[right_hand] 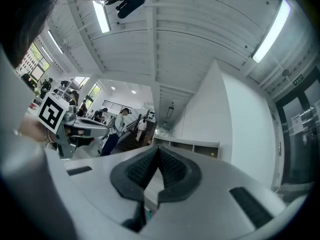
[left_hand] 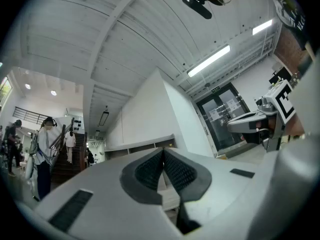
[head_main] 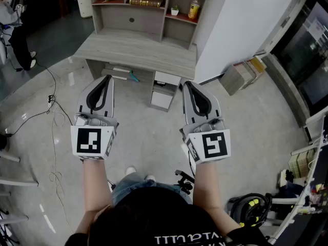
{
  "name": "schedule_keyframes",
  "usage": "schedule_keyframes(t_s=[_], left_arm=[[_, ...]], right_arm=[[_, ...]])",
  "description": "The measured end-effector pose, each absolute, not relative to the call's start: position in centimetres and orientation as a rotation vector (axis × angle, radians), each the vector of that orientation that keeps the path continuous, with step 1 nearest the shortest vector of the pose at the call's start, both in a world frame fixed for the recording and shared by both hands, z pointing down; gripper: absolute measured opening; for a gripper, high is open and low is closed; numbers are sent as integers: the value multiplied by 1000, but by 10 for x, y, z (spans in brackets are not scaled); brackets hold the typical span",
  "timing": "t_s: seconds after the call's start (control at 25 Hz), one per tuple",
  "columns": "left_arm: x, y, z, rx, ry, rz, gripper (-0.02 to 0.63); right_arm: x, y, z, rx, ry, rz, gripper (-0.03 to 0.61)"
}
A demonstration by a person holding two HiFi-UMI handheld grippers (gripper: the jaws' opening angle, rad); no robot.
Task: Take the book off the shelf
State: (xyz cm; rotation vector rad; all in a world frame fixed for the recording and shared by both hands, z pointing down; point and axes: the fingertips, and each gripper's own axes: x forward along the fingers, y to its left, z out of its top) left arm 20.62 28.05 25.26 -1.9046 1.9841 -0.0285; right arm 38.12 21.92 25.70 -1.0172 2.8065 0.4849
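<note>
A brown book (head_main: 146,1) lies flat on the middle shelf of a grey desk hutch (head_main: 148,6) at the top of the head view. My left gripper (head_main: 106,78) and right gripper (head_main: 187,84) are held side by side over the floor, well short of the desk (head_main: 136,50). Both are shut with nothing between the pads. In the left gripper view the left gripper (left_hand: 163,150) has its pads together, and the hutch (left_hand: 140,146) shows far off. The right gripper (right_hand: 158,149) looks the same in the right gripper view, with the hutch (right_hand: 192,146) far beyond it.
A yellow bottle (head_main: 193,7) and a small plant (head_main: 175,9) stand on the right shelf. White drawers (head_main: 164,90) sit under the desk. Stacked boxes (head_main: 243,73) lean by a white wall. Cables (head_main: 54,117) trail on the floor at left. A person (head_main: 15,32) stands at far left.
</note>
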Motion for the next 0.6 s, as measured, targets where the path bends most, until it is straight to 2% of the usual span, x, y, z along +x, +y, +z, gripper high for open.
schedule_keyframes(t_s=[0.36,0.4,0.48,0.52,0.6], left_arm=[[230,271,264,-1935,2014,-18,11],[231,270,265,-1936,2016,-19,11],[229,268,267,-1935,2023,-17,11],[228,268,268,-1933,2028,-18,11],[223,267,270,-1927,2040,-21,11]], right_arm=[[408,204,280,-1056,2874,320,16],[408,202,282,-1042,2878,287,33],[405,199,285,-1013,2896,239,279],[403,196,287,-1019,2905,229,324],[401,192,289,-1046,2915,234,345]])
